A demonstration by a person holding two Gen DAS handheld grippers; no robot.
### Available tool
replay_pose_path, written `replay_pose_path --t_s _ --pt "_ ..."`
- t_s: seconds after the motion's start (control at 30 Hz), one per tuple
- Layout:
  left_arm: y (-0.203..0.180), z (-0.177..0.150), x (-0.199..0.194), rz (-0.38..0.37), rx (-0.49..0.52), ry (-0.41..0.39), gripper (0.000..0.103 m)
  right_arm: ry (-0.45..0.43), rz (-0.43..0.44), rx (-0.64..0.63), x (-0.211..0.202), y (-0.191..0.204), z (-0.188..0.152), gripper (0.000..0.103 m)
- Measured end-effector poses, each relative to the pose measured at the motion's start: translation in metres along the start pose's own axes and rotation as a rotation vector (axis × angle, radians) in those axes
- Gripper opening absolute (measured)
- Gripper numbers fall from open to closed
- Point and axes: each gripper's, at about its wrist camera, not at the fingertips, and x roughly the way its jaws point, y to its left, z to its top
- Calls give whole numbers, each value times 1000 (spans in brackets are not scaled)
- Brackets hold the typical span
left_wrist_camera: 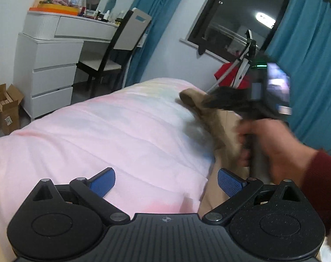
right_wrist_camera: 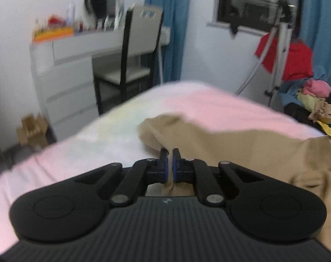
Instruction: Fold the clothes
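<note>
The right gripper (right_wrist_camera: 170,152) is closed, and its blue pads pinch a thin fold of the tan garment (right_wrist_camera: 241,144). This garment is soft, matte cloth; it lies crumpled on the pink quilted bedspread (right_wrist_camera: 78,152) and spreads from the jaws toward 3 o'clock. The left gripper (left_wrist_camera: 166,180) stands wide open above the bedspread and holds nothing; its right pad is just beside the garment's edge. At 2 o'clock in the left wrist view, a hand (left_wrist_camera: 272,144) with a dark red sleeve holds the right gripper's handle, blurred.
</note>
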Motion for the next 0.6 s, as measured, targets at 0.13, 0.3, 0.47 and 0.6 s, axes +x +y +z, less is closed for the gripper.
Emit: replay_pose_path --t_s 0.13,0.3,0.47,0.6 --pt "-4 1 -11 -39 -36 -35 101 -115 -59 111 -50 -57 12 6" --pt "-23 0 -18 -91 14 -82 101 -218 -221 393 -107 -151 -19 6" --pt "-45 -12 -13 -121 75 -72 101 -137 -366 605 -129 -230 -92 6" --pt "-63 -26 -5 -118 122 -41 101 -42 -366 679 -137 -256 -129 9"
